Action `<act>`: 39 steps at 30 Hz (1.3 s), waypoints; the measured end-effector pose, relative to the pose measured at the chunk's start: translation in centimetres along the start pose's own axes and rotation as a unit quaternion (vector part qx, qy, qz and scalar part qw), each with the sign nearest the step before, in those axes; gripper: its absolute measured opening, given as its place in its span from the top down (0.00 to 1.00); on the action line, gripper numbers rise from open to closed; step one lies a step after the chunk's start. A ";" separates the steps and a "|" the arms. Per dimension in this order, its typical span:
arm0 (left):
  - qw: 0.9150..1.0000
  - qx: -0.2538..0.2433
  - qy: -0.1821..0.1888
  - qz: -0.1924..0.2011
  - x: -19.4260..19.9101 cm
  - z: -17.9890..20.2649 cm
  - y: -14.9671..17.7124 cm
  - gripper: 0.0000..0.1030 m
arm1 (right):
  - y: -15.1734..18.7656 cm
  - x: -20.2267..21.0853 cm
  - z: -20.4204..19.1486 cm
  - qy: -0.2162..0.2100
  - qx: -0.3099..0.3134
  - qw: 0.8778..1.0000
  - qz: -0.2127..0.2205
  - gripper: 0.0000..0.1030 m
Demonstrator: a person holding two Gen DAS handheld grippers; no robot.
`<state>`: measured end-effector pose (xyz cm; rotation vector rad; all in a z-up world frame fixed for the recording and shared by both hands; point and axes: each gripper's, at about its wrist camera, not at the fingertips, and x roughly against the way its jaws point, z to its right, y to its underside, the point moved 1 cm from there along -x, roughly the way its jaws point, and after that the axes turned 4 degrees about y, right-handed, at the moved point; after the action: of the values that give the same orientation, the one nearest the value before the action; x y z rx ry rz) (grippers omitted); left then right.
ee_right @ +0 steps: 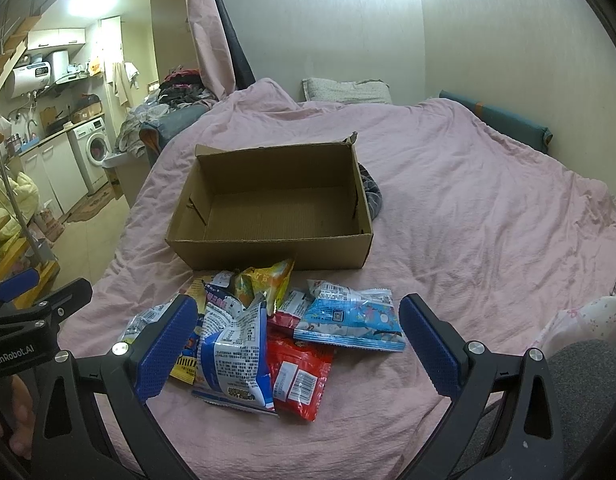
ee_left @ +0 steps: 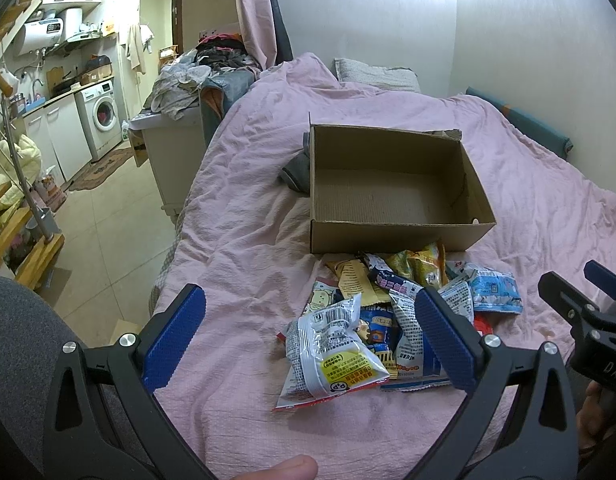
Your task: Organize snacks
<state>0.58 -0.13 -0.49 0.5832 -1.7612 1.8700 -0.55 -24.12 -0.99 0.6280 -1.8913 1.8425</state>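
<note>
A pile of several snack packets (ee_left: 391, 320) lies on the pink bed cover just in front of an open, empty cardboard box (ee_left: 391, 184). My left gripper (ee_left: 309, 340) is open above the near left side of the pile, over a silver packet (ee_left: 331, 356). In the right wrist view the pile (ee_right: 268, 340) and the box (ee_right: 276, 208) show too. My right gripper (ee_right: 296, 348) is open above the pile, over a blue-white packet (ee_right: 236, 356) and a red packet (ee_right: 300, 376). A light blue packet (ee_right: 351, 320) lies to the right. Neither gripper holds anything.
The pink cover (ee_left: 527, 184) spreads wide around the box. A grey cloth (ee_left: 298, 172) lies against the box's left side. Pillows (ee_left: 375, 74) sit at the far end. The bed's left edge drops to a tiled floor (ee_left: 116, 240) with a kitchen beyond.
</note>
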 end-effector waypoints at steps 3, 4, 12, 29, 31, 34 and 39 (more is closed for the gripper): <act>1.000 0.001 0.000 0.000 0.0 0.0 0.0 0.00 | 0.0 0.0 0.0 0.000 0.000 1.000 0.000 0.00; 1.000 0.001 0.000 0.000 0.0 0.0 0.0 0.00 | 0.0 0.0 0.0 0.000 0.001 1.000 0.000 0.00; 1.000 0.001 0.000 0.000 0.0 0.0 0.0 0.00 | 0.0 0.0 0.0 0.000 0.000 1.000 0.001 0.00; 1.000 0.003 0.001 -0.003 0.0 -0.2 0.1 0.00 | 0.0 0.0 0.0 -0.002 -0.001 1.000 0.001 0.00; 1.000 0.003 0.002 -0.002 0.0 -0.3 0.1 0.00 | 0.0 0.1 0.0 -0.002 -0.001 1.000 0.002 0.00; 1.000 0.002 0.001 -0.003 0.0 -0.2 0.0 0.00 | 0.0 0.1 0.0 -0.003 -0.001 1.000 0.000 0.00; 1.000 0.003 0.001 -0.002 0.0 -0.3 0.1 0.00 | 0.1 0.1 0.0 -0.003 0.000 1.000 0.000 0.00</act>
<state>0.54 0.12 -0.57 0.5867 -1.7519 1.8727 -0.66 -24.13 -1.00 0.6342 -1.8947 1.8423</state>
